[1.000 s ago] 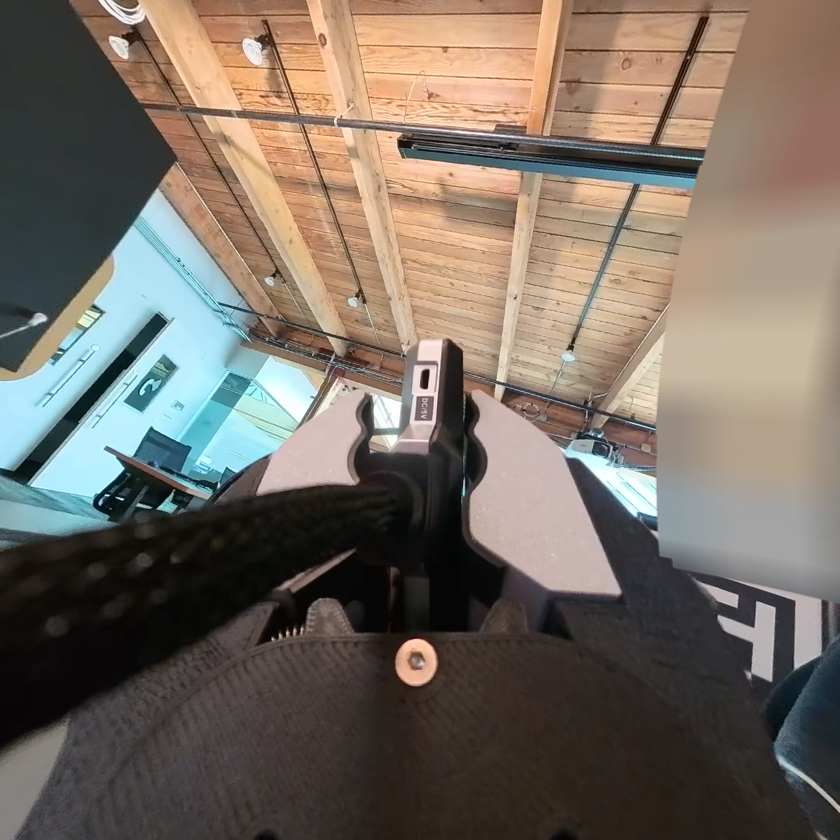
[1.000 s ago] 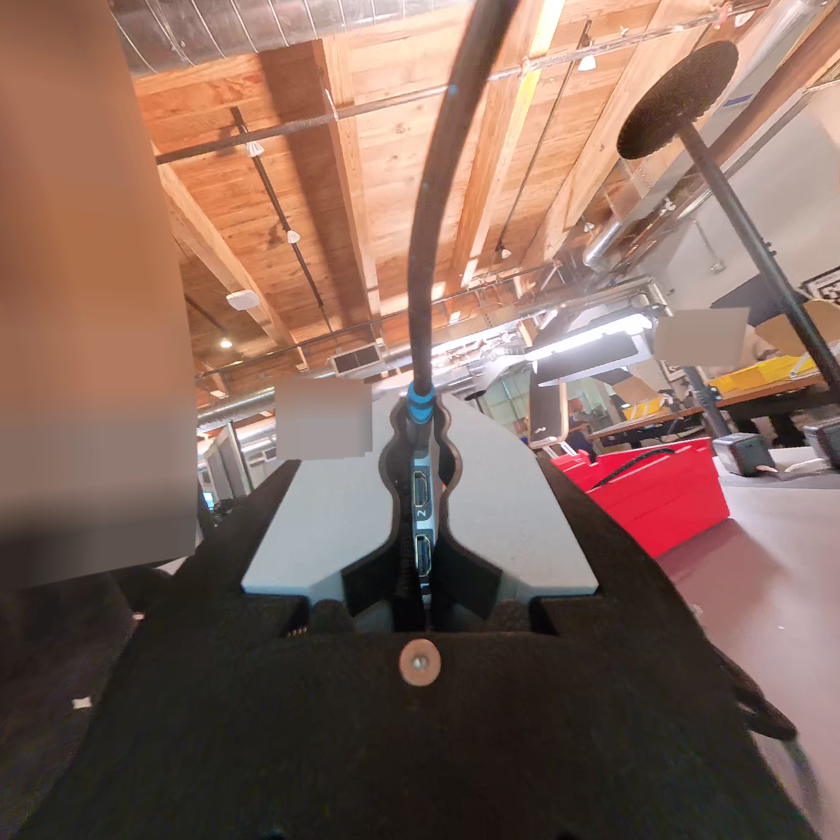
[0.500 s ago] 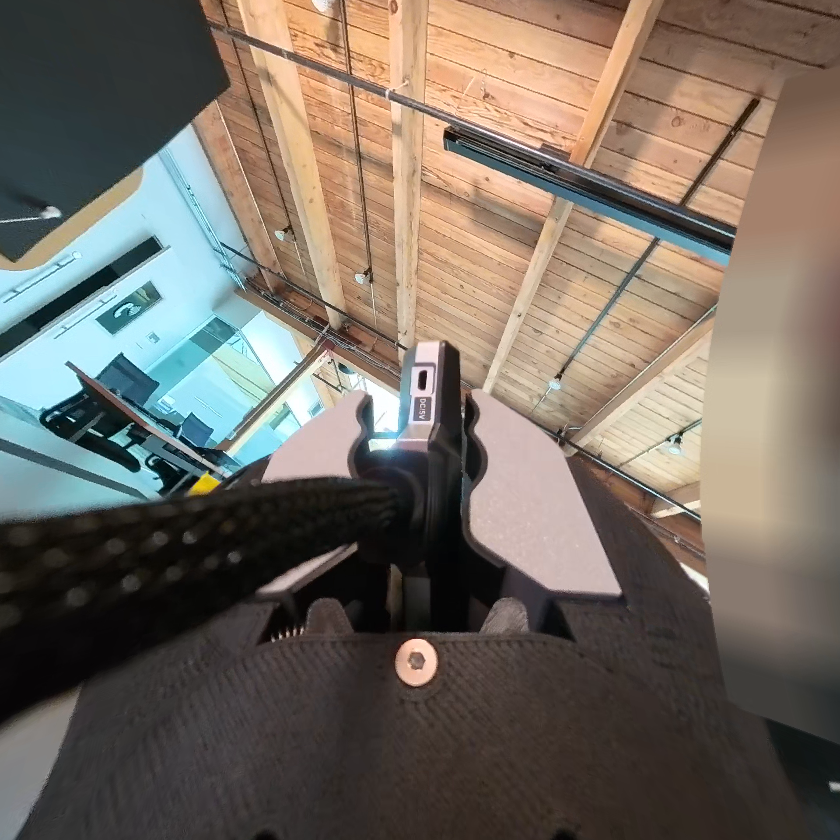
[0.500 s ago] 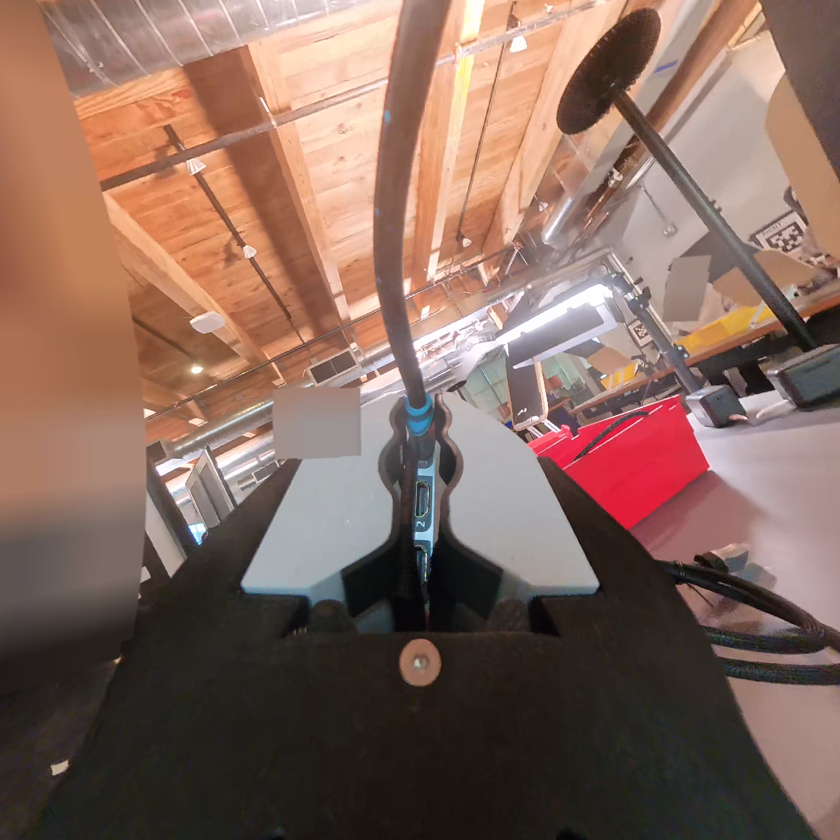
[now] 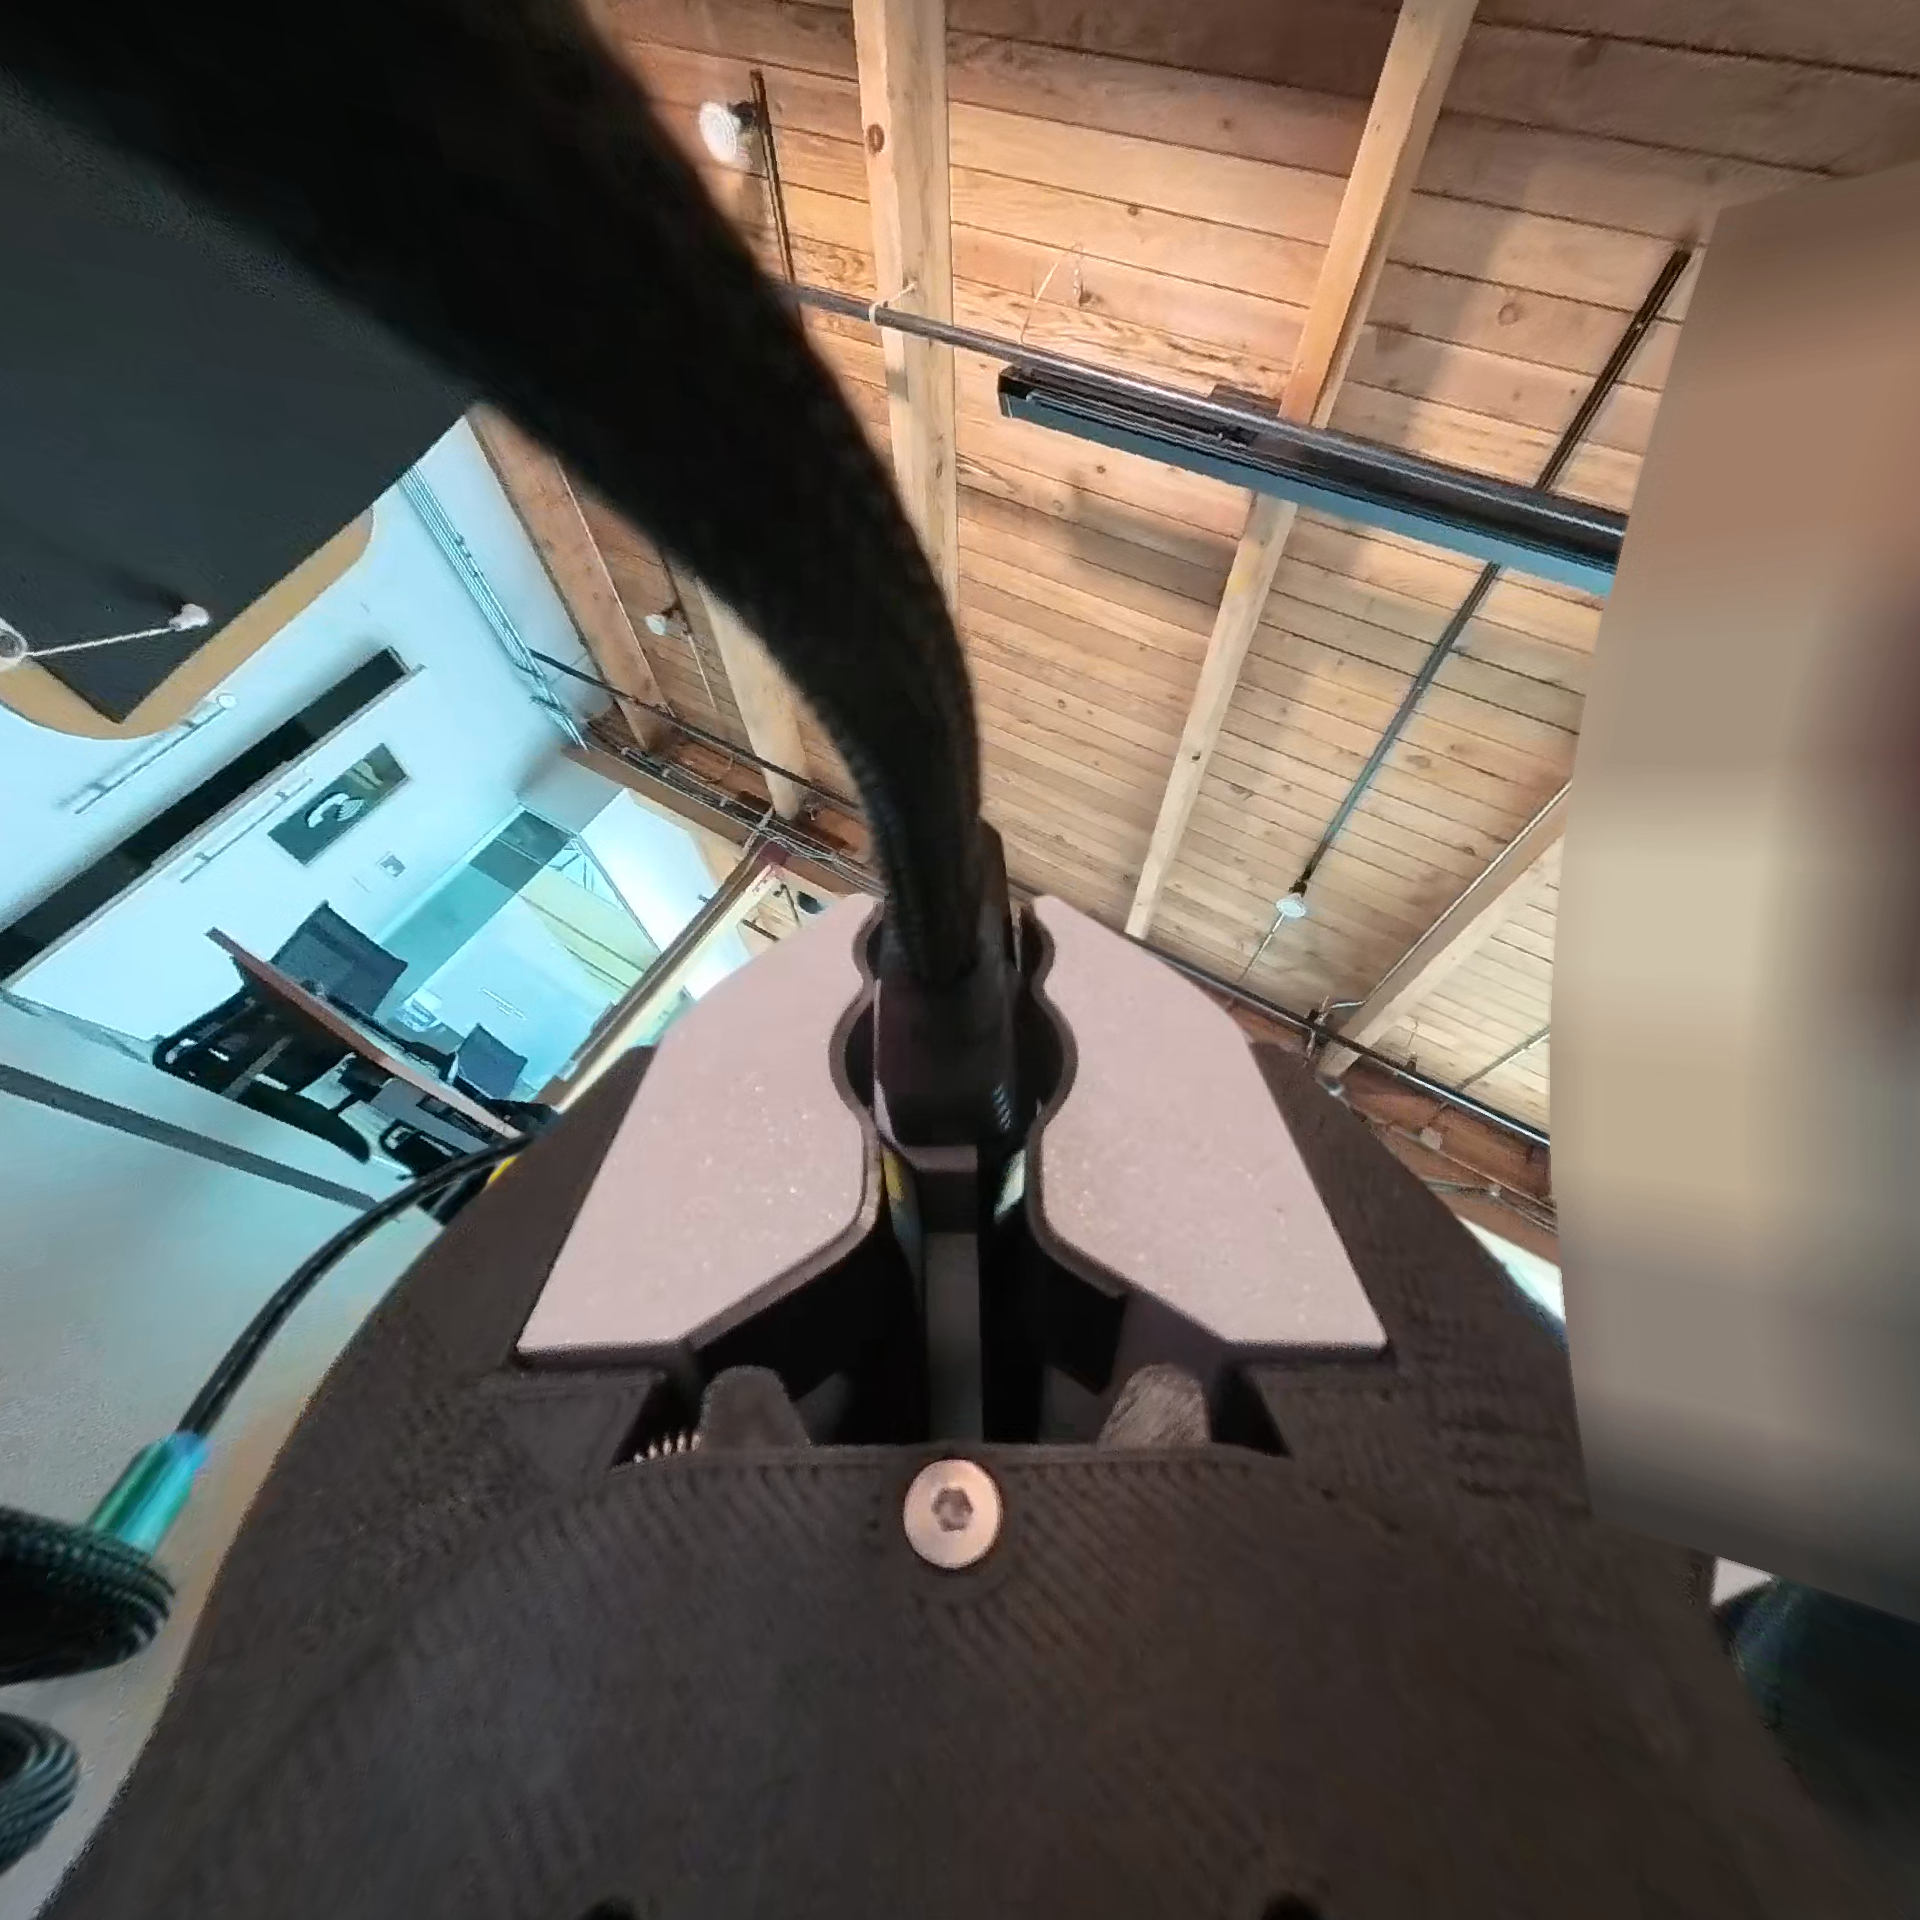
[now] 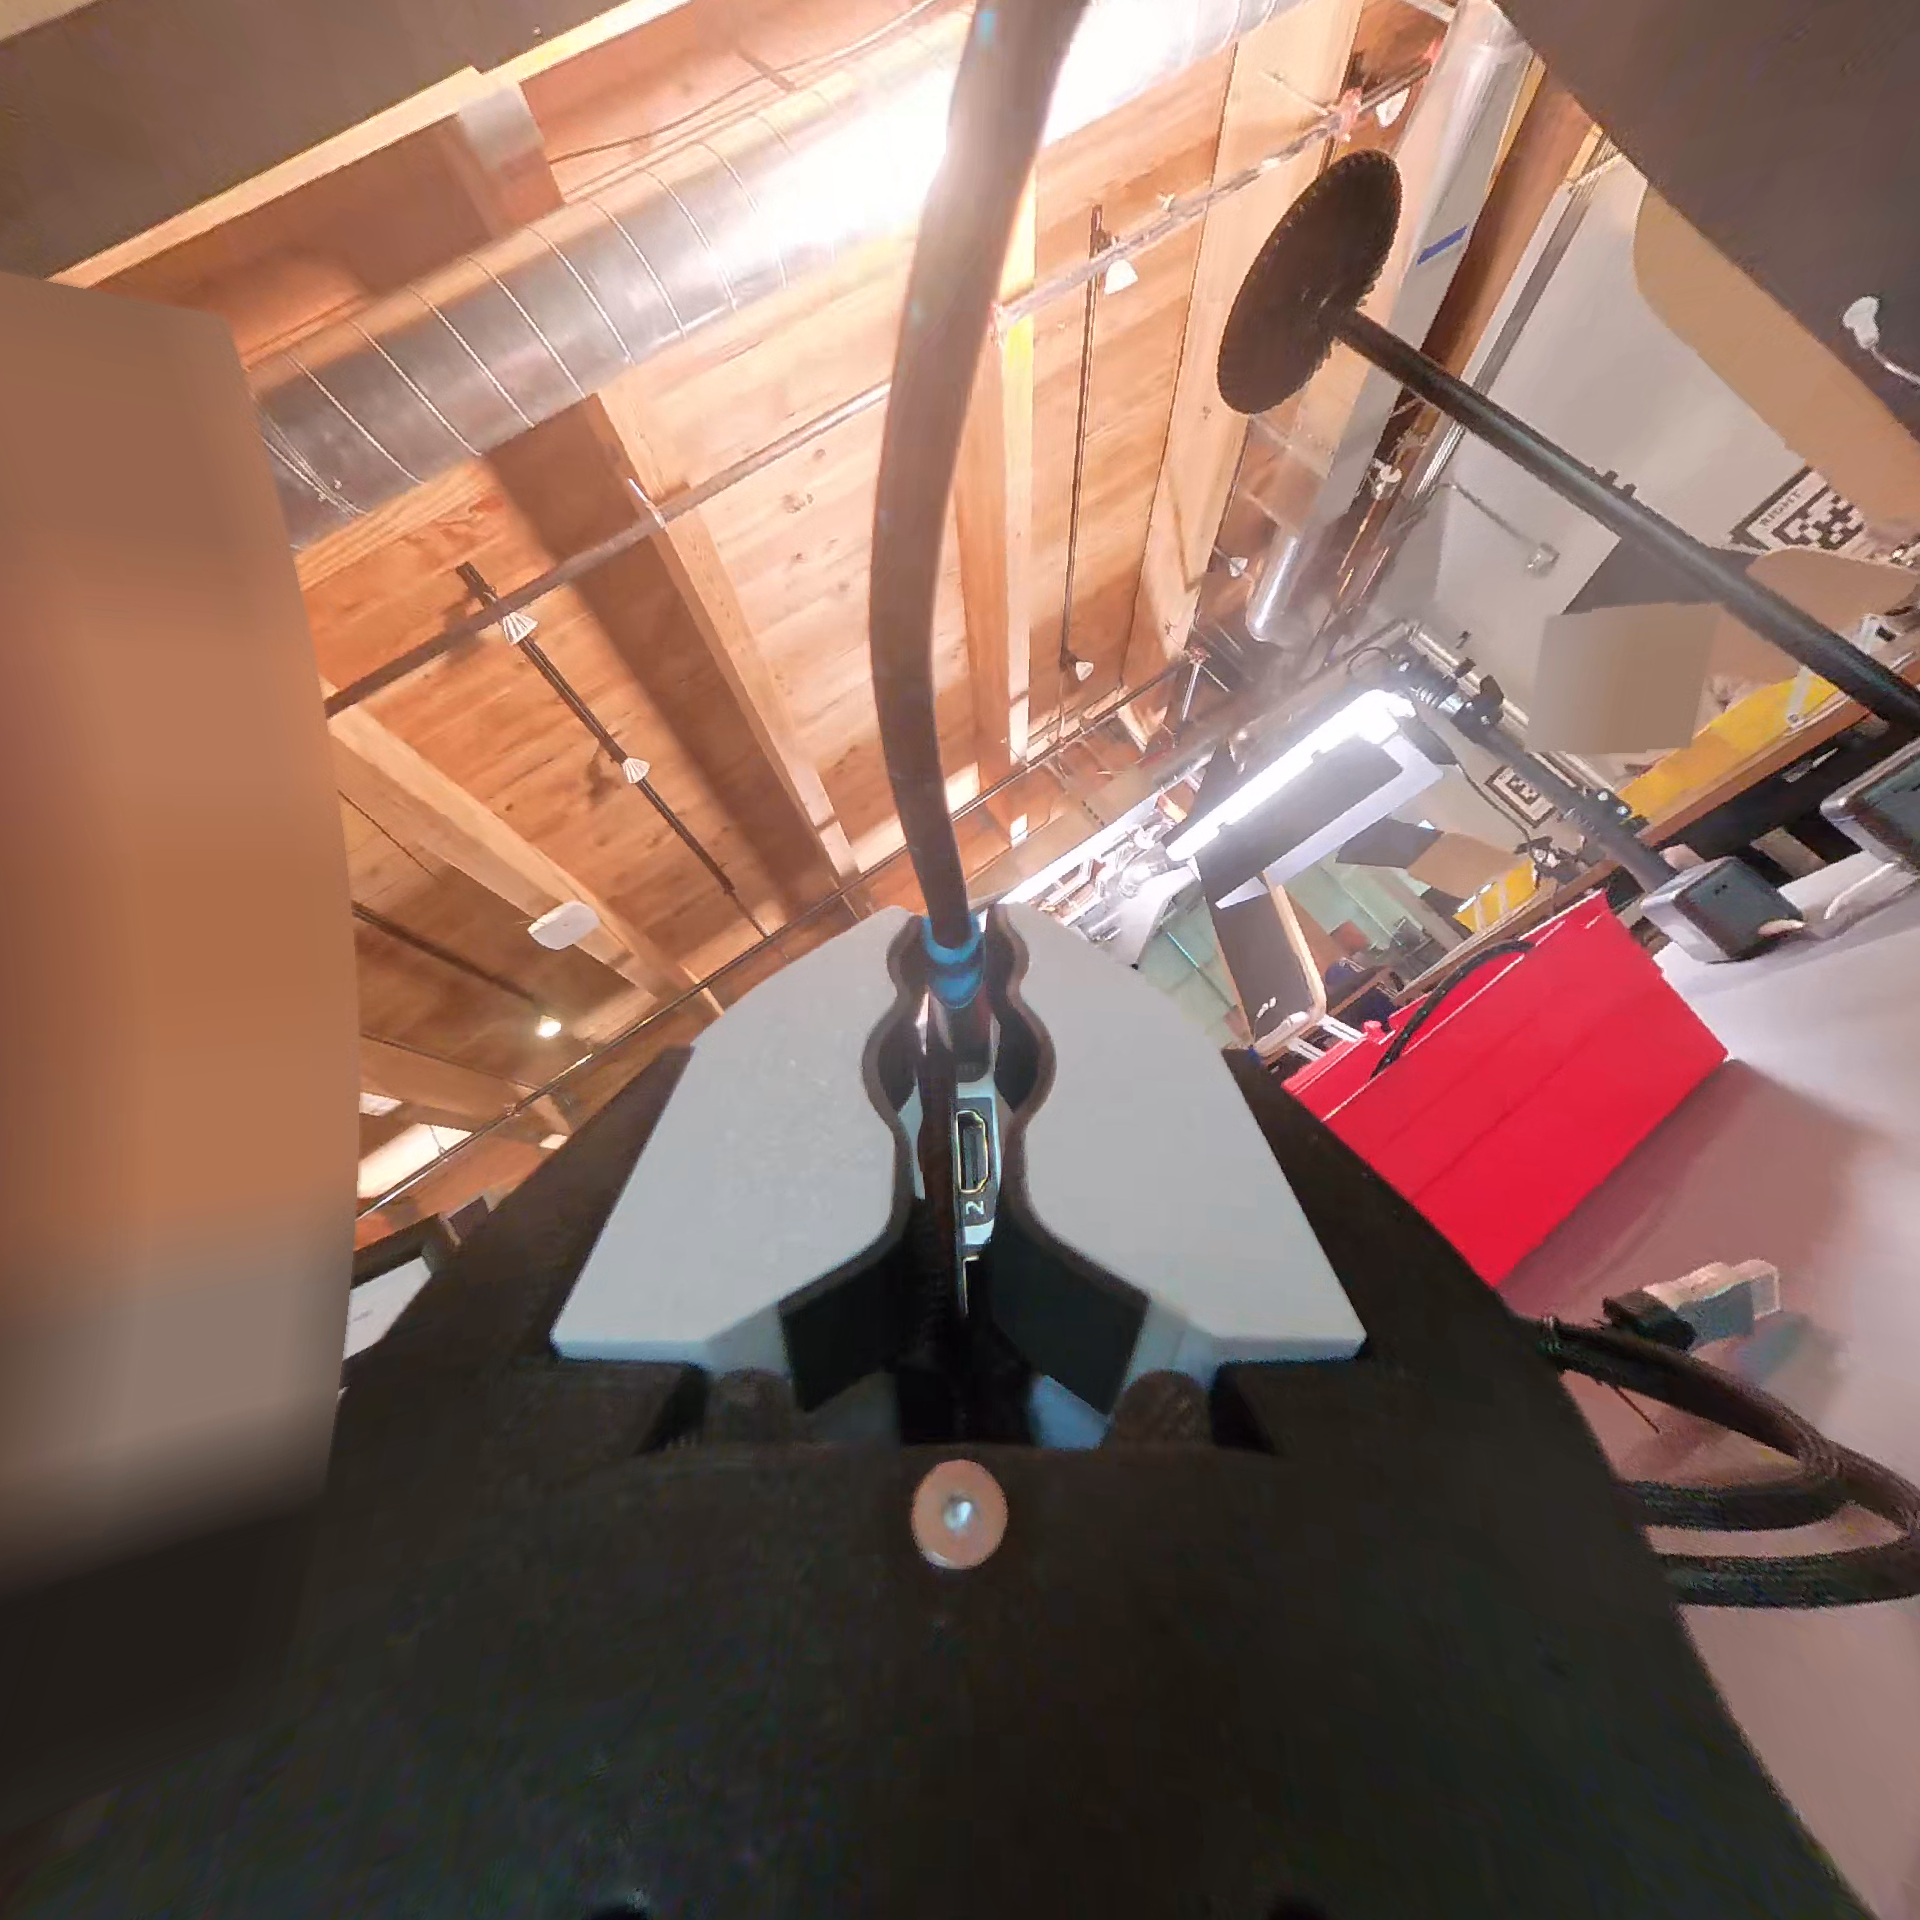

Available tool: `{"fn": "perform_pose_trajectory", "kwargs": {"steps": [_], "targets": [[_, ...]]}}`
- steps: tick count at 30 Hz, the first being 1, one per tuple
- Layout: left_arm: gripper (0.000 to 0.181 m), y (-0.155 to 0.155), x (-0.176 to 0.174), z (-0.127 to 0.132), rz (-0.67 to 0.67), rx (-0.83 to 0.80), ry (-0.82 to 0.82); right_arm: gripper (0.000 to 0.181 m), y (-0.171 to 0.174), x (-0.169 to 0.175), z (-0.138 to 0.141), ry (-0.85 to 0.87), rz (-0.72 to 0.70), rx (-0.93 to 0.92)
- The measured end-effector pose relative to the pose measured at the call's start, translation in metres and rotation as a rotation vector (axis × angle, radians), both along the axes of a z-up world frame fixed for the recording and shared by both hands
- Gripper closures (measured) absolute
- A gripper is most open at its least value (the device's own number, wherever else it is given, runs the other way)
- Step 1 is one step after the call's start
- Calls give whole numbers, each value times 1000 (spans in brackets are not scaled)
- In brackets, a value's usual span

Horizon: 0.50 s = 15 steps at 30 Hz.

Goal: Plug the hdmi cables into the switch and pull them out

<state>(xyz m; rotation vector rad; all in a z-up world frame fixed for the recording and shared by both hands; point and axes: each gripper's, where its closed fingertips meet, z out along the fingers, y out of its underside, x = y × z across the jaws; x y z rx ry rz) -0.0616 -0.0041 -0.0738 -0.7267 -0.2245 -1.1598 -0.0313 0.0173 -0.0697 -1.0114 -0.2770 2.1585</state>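
Note:
In the left wrist view my left gripper [image 5: 945, 935] is shut on the black plug [image 5: 940, 1049] of a thick braided HDMI cable [image 5: 831, 582]. The cable rises from the fingertips and curves off to the upper left. In the right wrist view my right gripper [image 6: 951, 935] is shut on the silver switch [image 6: 975, 1164], with one empty HDMI port facing the camera. A thin black cable [image 6: 914, 520] with a blue ring [image 6: 951, 951] is plugged into the switch's far end and arcs upward.
A loose HDMI plug [image 6: 1704, 1314] on a braided cable [image 6: 1766, 1455] lies on the grey table [image 6: 1818, 1091] at the right. A red bin [image 6: 1507, 1070] stands behind it. A thin cable with a blue-green connector [image 5: 156, 1486] shows at the lower left of the left wrist view.
The switch's end no longer shows between my left fingers. The braided cable now stands up out of them instead of crossing to the left. The right gripper has tilted, still holding the switch.

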Motion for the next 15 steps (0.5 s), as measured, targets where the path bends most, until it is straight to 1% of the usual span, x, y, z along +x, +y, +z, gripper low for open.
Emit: {"fn": "perform_pose_trajectory", "kwargs": {"steps": [2,3,4,5,6,7,8,9,12,14,15], "targets": [[160,-1,0,2,-6,6,7,172,0,3,2,24,-8,0],[159,-5,-9,6,11,33,-54,170,12,21,11,166,-61,-66],[160,-14,-35,11,40,86,-201,171,42,52,16,368,-115,-229],[160,-19,-52,15,38,113,-280,170,63,68,19,459,-91,-286],[160,-23,-61,19,76,135,-271,170,73,75,22,448,-159,-228],[159,-26,-63,21,133,139,-235,170,67,64,23,351,-187,-117],[159,-29,-61,24,159,151,-203,170,57,52,24,284,-176,-66],[159,-32,-57,25,172,168,-168,170,42,43,27,270,-120,-20],[159,-40,-56,27,203,213,-82,170,9,12,26,92,-9,137],[156,-44,-67,25,204,219,-94,170,-4,4,25,-8,90,194],[159,-46,-72,25,199,226,-103,170,-12,1,23,-72,144,235]]}}
